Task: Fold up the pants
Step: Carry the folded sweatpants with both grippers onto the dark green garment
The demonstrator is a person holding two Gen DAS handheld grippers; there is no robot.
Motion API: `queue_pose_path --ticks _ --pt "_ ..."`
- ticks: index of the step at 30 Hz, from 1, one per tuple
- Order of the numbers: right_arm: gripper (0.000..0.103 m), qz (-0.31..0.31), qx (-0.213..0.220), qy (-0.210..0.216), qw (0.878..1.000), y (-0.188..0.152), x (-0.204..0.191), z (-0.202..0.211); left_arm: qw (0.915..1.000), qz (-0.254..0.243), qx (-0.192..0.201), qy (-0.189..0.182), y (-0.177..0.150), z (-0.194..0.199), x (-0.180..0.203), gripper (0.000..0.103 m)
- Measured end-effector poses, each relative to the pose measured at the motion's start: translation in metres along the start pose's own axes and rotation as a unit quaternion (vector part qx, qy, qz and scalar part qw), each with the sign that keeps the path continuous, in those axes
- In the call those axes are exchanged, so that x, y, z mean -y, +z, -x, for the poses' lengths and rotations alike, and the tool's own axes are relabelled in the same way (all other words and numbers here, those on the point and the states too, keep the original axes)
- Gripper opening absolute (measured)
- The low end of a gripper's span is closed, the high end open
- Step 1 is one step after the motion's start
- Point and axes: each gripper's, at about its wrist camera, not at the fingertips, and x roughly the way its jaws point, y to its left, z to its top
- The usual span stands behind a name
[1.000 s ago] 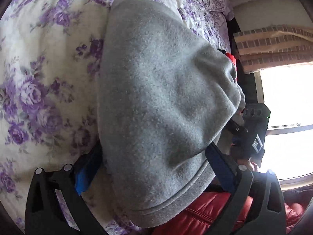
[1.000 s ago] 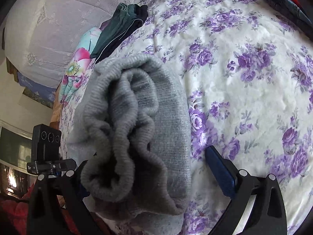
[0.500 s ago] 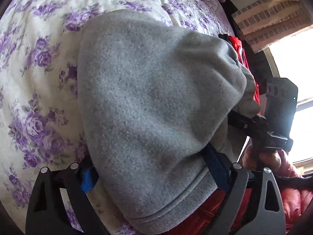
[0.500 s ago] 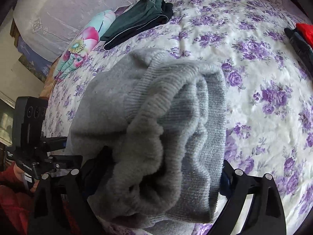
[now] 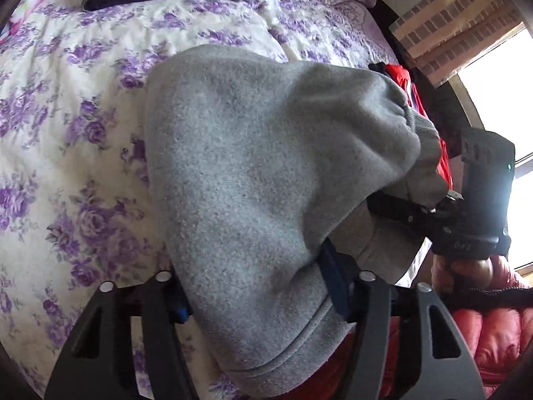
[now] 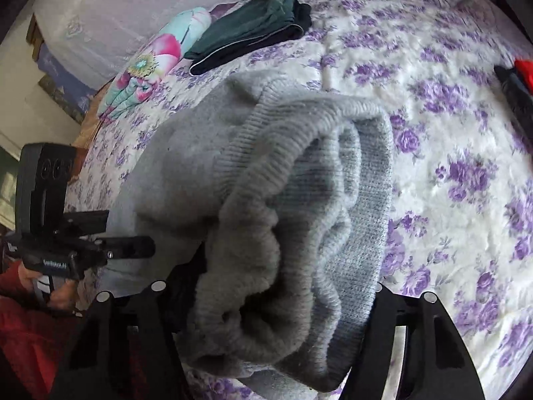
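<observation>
Left wrist view: the left gripper has just been closing, and its blue-padded fingers now squeeze the folded bundle of grey pants from both sides, near the hem end with its stitched edge. Right wrist view: the right gripper has also just been closing; its fingers press into the other end of the same pants, where the ribbed waistband is bunched in thick folds. The pants bulge out past both tools and hang just above the floral bedspread, held between the two grippers.

Taking the pants as the landmark: beyond them, toward the far edge of the bedspread, lies a folded dark green garment, with a pink and mint flowered pillow touching its left side in the right wrist view. To the right of the pants in that view, at the bed's edge, sits a dark and red piece of clothing. Nearer than the pants, a person's hand grips the right tool's handle, beside a red quilted jacket. No box, basket or other container shows in either view.
</observation>
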Motion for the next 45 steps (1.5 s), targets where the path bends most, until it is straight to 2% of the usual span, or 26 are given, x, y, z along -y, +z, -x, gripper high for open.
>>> queue_pose_path --ticks 4,7,11,15,17,19,21,24,29,31,33,35,37,41,45 --pt "0.067 -0.025 -0.010 0.009 1.000 0.002 0.012 -0.008 1.0000 0.001 -0.003 0.006 0.004 -0.003 0.002 0.056" --pt "0.065 0.021 0.002 -0.006 1.000 0.009 -0.004 0.004 0.9991 -0.026 0.003 0.034 0.006 0.003 0.016 0.054" --pt "0.065 0.029 0.013 0.005 0.999 0.020 -0.012 0.016 0.9989 -0.022 0.015 0.040 0.007 0.017 0.017 0.051" --pt "0.065 0.053 0.047 0.013 0.997 0.046 -0.025 0.040 0.9995 -0.007 0.020 0.024 0.013 0.031 0.015 0.051" --pt "0.065 0.066 0.050 0.016 0.996 0.060 -0.030 0.045 0.9996 0.007 0.025 0.014 0.018 0.037 0.012 0.051" --pt "0.064 0.071 0.042 0.016 0.996 0.068 -0.031 0.042 0.9986 0.005 0.048 0.019 0.024 0.048 0.011 0.050" --pt "0.062 0.057 0.035 0.027 0.997 0.074 -0.022 0.040 0.9964 0.011 0.082 0.017 0.041 0.064 0.007 0.050" --pt "0.062 0.030 0.042 0.034 0.998 0.085 -0.012 0.038 0.9951 0.025 0.095 0.001 0.065 0.066 -0.001 0.044" --pt "0.061 -0.005 0.037 0.030 0.999 0.093 0.005 0.011 0.9966 0.027 0.077 0.013 0.085 0.040 -0.010 0.040" --pt "0.061 -0.020 0.027 0.037 0.999 0.094 0.007 -0.002 0.9969 0.034 0.066 0.028 0.089 0.033 -0.013 0.039" --pt "0.061 -0.004 0.033 0.043 0.999 0.104 -0.001 -0.006 0.9960 0.026 0.069 0.051 0.095 0.037 -0.014 0.039" --pt "0.061 0.017 0.049 0.049 0.997 0.127 -0.008 -0.006 0.9941 0.030 0.088 0.055 0.114 0.051 -0.023 0.039" --pt "0.061 0.034 0.072 0.060 0.995 0.166 -0.014 -0.007 0.9920 0.030 0.108 0.059 0.138 0.062 -0.032 0.039" --pt "0.061 0.079 0.121 0.067 0.987 0.261 -0.028 -0.007 0.9804 -0.001 0.172 0.096 0.220 0.103 -0.049 0.039" --pt "0.061 0.093 0.143 0.070 0.983 0.351 -0.031 -0.027 0.9726 -0.005 0.200 0.119 0.293 0.125 -0.075 0.040"
